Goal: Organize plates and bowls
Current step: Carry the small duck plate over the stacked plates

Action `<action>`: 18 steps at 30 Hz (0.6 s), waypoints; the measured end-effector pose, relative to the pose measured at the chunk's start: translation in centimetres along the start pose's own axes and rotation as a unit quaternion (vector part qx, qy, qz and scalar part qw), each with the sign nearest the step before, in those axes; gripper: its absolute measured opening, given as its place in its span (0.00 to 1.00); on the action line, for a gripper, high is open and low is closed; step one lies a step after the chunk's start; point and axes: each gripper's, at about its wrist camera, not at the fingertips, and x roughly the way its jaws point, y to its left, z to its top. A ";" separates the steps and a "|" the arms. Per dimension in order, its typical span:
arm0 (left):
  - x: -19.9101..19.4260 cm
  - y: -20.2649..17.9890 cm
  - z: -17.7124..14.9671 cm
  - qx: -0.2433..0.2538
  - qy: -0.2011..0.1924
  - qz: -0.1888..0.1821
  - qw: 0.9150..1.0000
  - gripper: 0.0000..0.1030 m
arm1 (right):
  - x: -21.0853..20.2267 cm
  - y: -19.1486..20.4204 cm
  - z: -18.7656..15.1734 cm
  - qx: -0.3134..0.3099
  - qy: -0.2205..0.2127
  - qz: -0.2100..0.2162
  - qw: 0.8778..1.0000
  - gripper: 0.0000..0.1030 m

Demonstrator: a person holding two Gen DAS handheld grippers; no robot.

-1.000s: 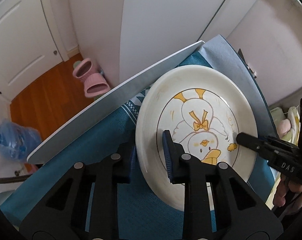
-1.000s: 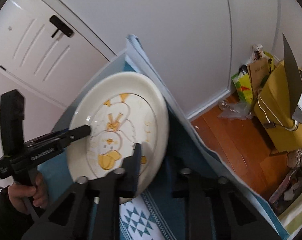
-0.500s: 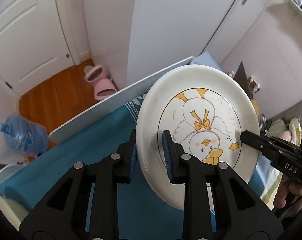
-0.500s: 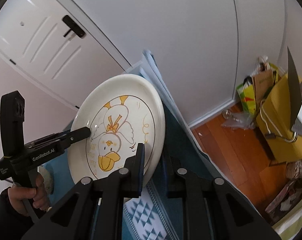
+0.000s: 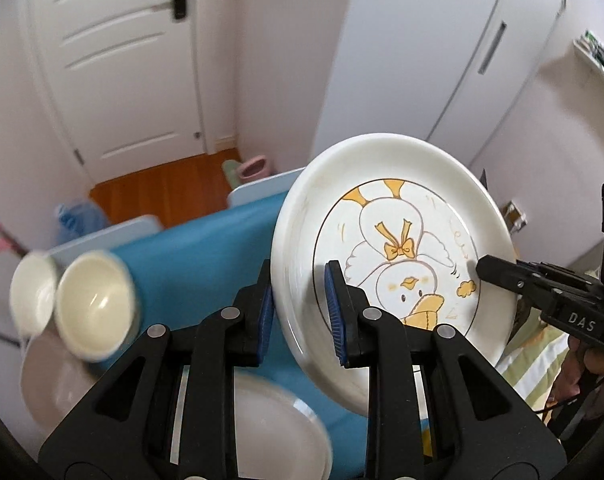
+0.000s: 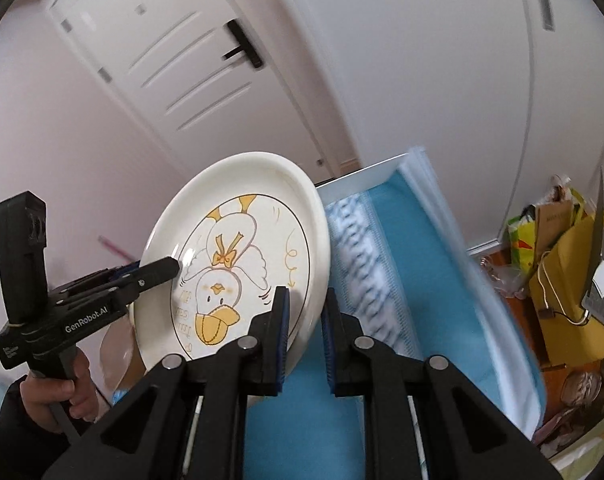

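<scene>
A white plate with a yellow duck drawing point(image 5: 398, 256) hangs in the air above the blue tablecloth point(image 5: 205, 248), tilted on edge. My left gripper point(image 5: 299, 304) is shut on its left rim, blue pads on both faces. My right gripper point(image 6: 305, 332) is shut on the opposite rim of the plate point(image 6: 237, 264). Each gripper shows in the other's view: the right gripper point(image 5: 542, 292) at the plate's right edge, the left gripper point(image 6: 113, 284) at its left edge. Two cream bowls point(image 5: 93, 300) sit blurred at the left. A white plate point(image 5: 277, 428) lies below the fingers.
A white door point(image 5: 121, 60) and wooden floor point(image 5: 165, 188) lie beyond the table. Pink slippers point(image 5: 253, 168) and a water bottle point(image 5: 77, 220) are on the floor. Yellow bags point(image 6: 562, 264) stand at the right. A person's hand point(image 6: 61, 392) holds the left gripper's handle.
Both grippers have risen with the plate and swung left. The table has dropped away below; bowls and another white plate have come into the left wrist view.
</scene>
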 end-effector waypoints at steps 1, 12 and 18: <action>-1.1 0.6 -1.0 -0.008 -0.003 0.004 1.000 0.21 | 0.1 0.7 -0.5 -0.007 0.005 0.003 1.000 0.14; -4.0 7.0 -11.7 -0.116 0.031 0.056 0.991 0.21 | 5.0 6.7 -7.9 -0.082 0.104 0.046 0.990 0.14; -2.4 9.7 -17.1 -0.189 0.059 0.071 0.978 0.21 | 8.2 8.1 -10.1 -0.135 0.148 0.056 0.978 0.14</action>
